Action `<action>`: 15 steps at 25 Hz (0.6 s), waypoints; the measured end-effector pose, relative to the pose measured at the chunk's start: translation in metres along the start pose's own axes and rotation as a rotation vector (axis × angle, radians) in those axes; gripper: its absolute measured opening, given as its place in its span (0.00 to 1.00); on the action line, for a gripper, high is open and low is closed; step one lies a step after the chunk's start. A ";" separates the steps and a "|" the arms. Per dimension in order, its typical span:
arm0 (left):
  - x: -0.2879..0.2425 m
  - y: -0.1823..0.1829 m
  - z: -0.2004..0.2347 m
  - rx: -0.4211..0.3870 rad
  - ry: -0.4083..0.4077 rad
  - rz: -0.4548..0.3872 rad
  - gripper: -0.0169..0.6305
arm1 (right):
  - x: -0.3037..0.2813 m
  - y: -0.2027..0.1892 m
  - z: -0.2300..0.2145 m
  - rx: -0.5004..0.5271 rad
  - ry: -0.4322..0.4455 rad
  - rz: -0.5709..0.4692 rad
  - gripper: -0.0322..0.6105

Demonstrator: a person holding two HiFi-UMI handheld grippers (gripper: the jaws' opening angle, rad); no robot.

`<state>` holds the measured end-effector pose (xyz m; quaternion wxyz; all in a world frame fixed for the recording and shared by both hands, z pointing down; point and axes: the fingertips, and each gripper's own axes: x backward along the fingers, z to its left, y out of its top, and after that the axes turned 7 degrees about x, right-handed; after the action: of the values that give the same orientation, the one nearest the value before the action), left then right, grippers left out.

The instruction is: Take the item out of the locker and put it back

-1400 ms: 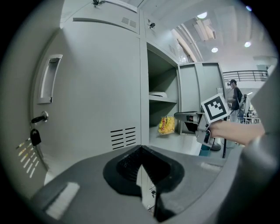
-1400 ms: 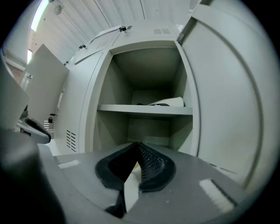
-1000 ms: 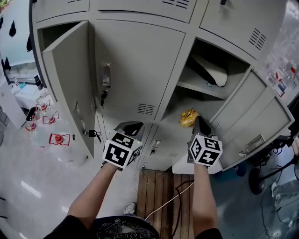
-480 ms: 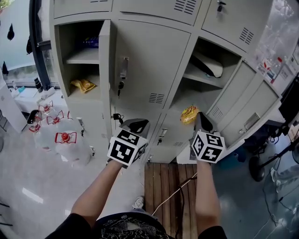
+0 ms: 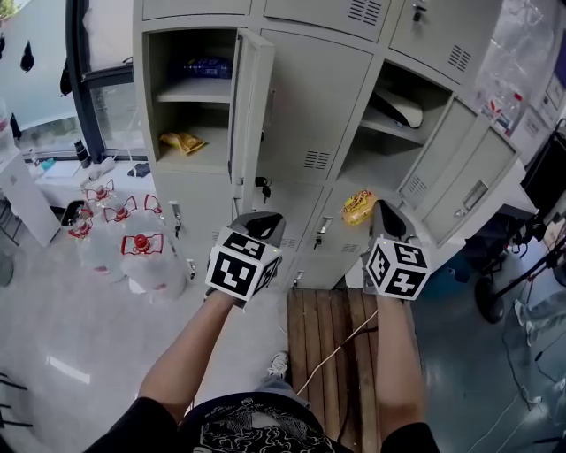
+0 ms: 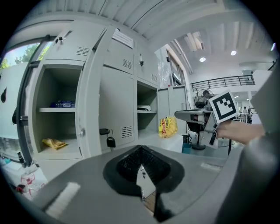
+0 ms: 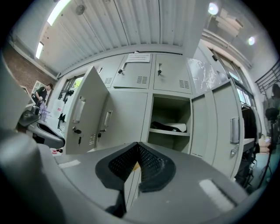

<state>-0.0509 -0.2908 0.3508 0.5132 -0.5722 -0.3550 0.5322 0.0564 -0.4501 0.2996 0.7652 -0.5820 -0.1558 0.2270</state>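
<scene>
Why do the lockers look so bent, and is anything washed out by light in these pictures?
Head view: the wide lens makes the lockers lean and fan outward, and a pale glare streak lies on the floor. Left gripper view: a round fisheye frame with black corners, and the ceiling lamps are blown out white. Right gripper view: the same round frame, with a strip light glaring at the upper left.

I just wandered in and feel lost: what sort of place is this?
Probably a staff locker corner of a workshop hall: a bank of grey metal lockers, large clear water jugs with red caps, and a ribbed white ceiling.
</scene>
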 end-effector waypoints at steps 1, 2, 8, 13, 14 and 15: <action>0.008 -0.001 0.001 0.001 0.006 -0.003 0.03 | 0.006 0.002 0.007 0.001 0.005 -0.004 0.09; 0.016 -0.002 0.003 0.002 0.012 -0.006 0.03 | 0.011 0.004 0.014 0.003 0.011 -0.007 0.09; 0.055 -0.013 0.014 0.014 0.048 -0.011 0.03 | 0.037 0.013 0.051 0.012 0.047 -0.022 0.09; 0.078 -0.018 0.024 0.032 0.084 -0.018 0.03 | 0.051 0.023 0.080 0.025 0.095 -0.042 0.09; 0.082 -0.019 0.026 0.035 0.092 -0.021 0.03 | 0.052 0.025 0.085 0.028 0.105 -0.046 0.09; 0.085 -0.019 0.028 0.038 0.099 -0.024 0.03 | 0.054 0.027 0.091 0.031 0.116 -0.051 0.09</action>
<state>-0.0601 -0.1996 0.3510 0.5473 -0.5837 -0.3259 0.5036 0.0523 -0.3411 0.2973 0.7874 -0.5780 -0.1223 0.1758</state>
